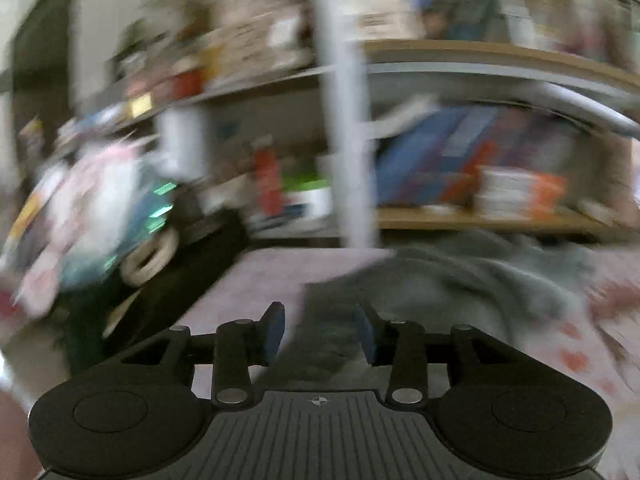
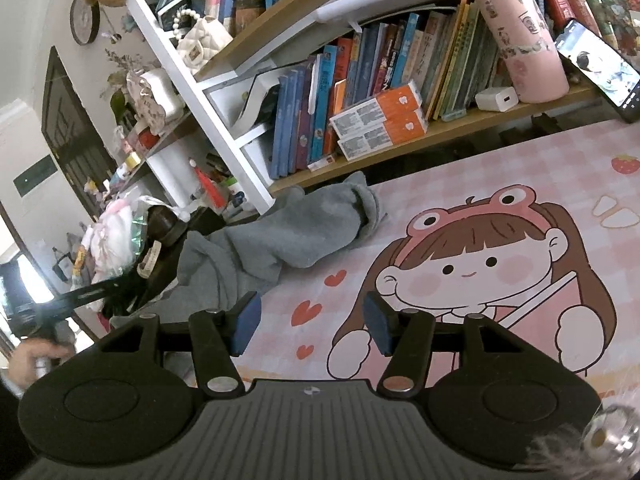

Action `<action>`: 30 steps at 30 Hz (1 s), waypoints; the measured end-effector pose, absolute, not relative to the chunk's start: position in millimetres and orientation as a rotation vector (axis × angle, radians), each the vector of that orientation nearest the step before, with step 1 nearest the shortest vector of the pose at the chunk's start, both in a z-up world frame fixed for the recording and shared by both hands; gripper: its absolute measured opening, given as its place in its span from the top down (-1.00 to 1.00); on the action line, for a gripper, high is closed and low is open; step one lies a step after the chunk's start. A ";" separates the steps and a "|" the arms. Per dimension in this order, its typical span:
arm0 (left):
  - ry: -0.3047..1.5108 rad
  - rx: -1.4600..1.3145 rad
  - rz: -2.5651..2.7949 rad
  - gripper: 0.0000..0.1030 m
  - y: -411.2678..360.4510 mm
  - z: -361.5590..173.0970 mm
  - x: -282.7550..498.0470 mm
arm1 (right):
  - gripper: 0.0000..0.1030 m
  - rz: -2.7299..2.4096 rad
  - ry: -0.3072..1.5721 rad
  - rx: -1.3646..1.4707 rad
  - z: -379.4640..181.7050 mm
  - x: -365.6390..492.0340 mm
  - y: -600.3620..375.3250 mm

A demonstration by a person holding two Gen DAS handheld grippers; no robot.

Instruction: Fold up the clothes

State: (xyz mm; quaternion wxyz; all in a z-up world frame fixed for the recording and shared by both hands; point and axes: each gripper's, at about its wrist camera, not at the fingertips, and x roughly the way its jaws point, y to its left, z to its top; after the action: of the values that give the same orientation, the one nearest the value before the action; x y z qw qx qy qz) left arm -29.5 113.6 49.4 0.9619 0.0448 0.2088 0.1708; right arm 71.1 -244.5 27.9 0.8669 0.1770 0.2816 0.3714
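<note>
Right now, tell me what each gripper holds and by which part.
Nothing is held. The left gripper is open over the grey garment; the right gripper is open above the cartoon mat.

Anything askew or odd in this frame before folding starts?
The grey garment lies crumpled at the pink mat's far-left corner, partly hanging off the edge. The left wrist view is heavily motion-blurred. Both claws, left and right, are open and empty.

Grey garment [image 2: 280, 240]: soft matt fleecy cloth, rumpled. Surface [image 2: 500, 184] w/ smooth printed cover, slight sheen. Right hand-held gripper [image 2: 312, 324]: matt black plastic, blue rubbery pads [image 2: 246, 322], shiny metal pins. Shelf [image 2: 440, 132]: smooth wood. Books [image 2: 360, 80]: glossy paper spines.
</note>
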 end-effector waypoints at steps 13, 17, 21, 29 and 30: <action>0.661 0.377 0.072 0.42 9.7 -7.0 -27.5 | -0.06 0.783 0.585 0.373 28.1 70.8 -245.4; 0.701 0.412 0.096 0.41 18.3 -16.4 -17.2 | -0.06 0.783 0.582 0.374 28.8 70.7 -246.0; 0.684 0.409 0.065 0.44 12.9 -10.5 -15.4 | -0.06 0.784 0.582 0.374 29.4 70.6 -246.7; 0.563 0.241 -0.099 0.88 -1.2 35.0 -19.0 | -0.06 0.758 0.538 0.407 34.9 70.1 -255.4; 0.548 0.220 -0.119 0.88 -3.0 40.7 -19.5 | -0.06 0.748 0.519 0.415 37.1 69.1 -258.3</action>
State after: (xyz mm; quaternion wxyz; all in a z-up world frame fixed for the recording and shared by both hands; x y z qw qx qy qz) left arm -19.5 -3.0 40.7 0.9550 0.1082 0.2699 -0.0587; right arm 69.1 -258.3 37.1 0.8774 0.1990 0.2490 0.3586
